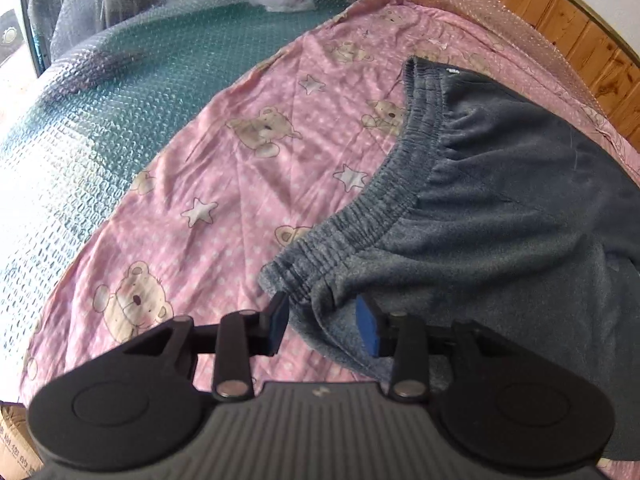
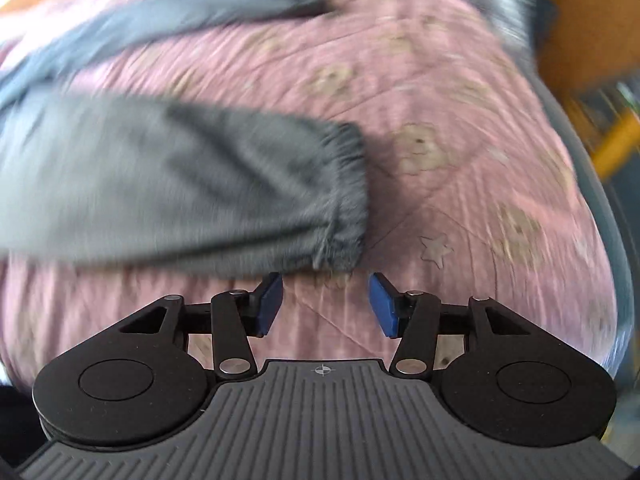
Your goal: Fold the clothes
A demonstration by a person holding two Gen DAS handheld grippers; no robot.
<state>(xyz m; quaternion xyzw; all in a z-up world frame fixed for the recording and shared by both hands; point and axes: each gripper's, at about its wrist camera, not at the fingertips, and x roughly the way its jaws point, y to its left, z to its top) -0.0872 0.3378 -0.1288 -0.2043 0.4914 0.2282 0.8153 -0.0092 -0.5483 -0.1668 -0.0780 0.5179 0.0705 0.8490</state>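
Grey fleece trousers [image 1: 500,208] lie on a pink bear-print sheet [image 1: 224,184] covering the bed, toward its wooden-panelled edge. The left tool [image 1: 322,326] grips a fold of fabric by the waistband corner. The right tool [image 2: 326,306] hangs open and empty beside a cuffed trouser leg [image 2: 180,184].

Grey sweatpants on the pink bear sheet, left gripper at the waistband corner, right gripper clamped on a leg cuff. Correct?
Not quite. The right gripper isn't clamped on the leg cuff: the right wrist view shows it open and empty, the cuff lying just beyond it. The rest holds: sweatpants on pink bear sheet, left gripper at the waistband corner.
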